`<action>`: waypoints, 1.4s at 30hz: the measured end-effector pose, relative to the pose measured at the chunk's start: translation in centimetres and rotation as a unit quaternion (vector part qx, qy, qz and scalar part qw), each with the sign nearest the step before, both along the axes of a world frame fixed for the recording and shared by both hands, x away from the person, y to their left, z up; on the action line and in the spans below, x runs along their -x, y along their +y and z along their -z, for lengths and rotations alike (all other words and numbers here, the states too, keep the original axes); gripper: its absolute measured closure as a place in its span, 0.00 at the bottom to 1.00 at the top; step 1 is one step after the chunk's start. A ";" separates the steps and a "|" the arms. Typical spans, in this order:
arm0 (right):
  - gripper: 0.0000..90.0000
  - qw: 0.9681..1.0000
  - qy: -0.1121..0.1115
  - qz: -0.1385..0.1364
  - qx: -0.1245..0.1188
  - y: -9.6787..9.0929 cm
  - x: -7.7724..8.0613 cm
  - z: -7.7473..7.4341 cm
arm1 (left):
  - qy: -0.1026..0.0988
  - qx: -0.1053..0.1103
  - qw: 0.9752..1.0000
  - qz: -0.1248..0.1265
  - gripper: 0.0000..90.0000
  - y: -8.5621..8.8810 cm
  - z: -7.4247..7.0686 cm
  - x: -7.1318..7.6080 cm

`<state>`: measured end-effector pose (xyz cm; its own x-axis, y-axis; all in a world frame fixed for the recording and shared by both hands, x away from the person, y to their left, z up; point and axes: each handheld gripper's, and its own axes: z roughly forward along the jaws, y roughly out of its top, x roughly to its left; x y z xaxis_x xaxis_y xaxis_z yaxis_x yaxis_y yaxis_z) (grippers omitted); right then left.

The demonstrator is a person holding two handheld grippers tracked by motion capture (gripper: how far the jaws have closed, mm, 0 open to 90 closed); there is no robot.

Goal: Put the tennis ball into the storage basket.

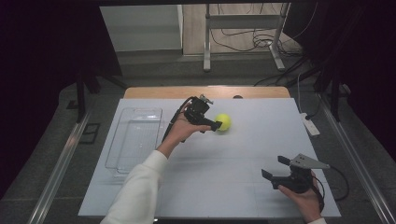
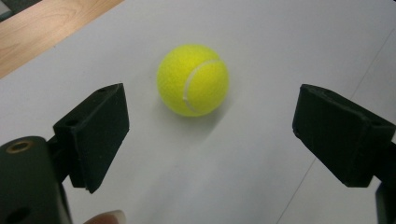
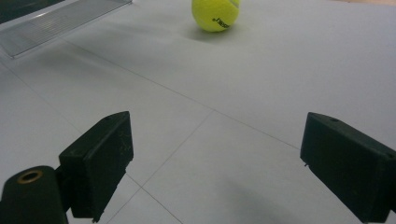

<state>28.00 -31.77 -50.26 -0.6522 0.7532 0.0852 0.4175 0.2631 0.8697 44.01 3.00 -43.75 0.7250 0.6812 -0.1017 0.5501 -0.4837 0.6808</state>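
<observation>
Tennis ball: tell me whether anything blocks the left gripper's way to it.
Nothing visible does. The left gripper has its jaws open and aimed at the tennis ball, with bare white table surface between them. The clear tray lies off to the side, and the right gripper rests well away.

A big white board (image 1: 243, 186) lies on a wooden table (image 1: 154, 92), and a strip of brown wood shows at the far edge. The floor (image 1: 154, 70) around it is grey. Far back stands a metal frame (image 1: 243, 21) with two legs, and black cables (image 1: 243, 39) lie curled on the floor under it. A white power strip (image 1: 310, 124) sits on the right. Dark curtains (image 1: 42, 70), or maybe dark walls, hang on both sides. A pale wall panel (image 1: 140, 28) is at the far left.
</observation>
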 end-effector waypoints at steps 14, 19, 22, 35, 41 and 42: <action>0.11 1.000 0.003 0.000 -0.005 -0.1 -0.2 0.1 | -0.004 -0.003 1.000 0.003 0.14 -1.0 -0.5 -1.4; 0.11 1.000 0.004 -0.001 -0.004 -0.1 -0.3 0.1 | -0.002 -0.007 1.000 0.005 0.13 -1.4 -0.6 -1.7; 0.11 1.000 0.002 -0.003 -0.004 0.0 -0.4 0.1 | 0.000 -0.007 1.000 0.004 0.13 -1.8 -0.4 -2.0; 0.11 1.000 0.002 -0.005 -0.002 0.0 -0.6 0.2 | 0.012 -0.019 1.000 0.003 0.12 -2.8 0.4 -3.2; 0.11 1.000 0.003 -0.005 -0.002 0.1 -0.6 0.2 | 0.024 -0.024 0.999 0.002 0.11 -2.9 1.3 -3.8; 0.11 1.000 0.003 -0.005 -0.002 0.0 -0.6 0.2 | 0.026 -0.024 0.999 0.001 0.11 -2.9 1.4 -3.9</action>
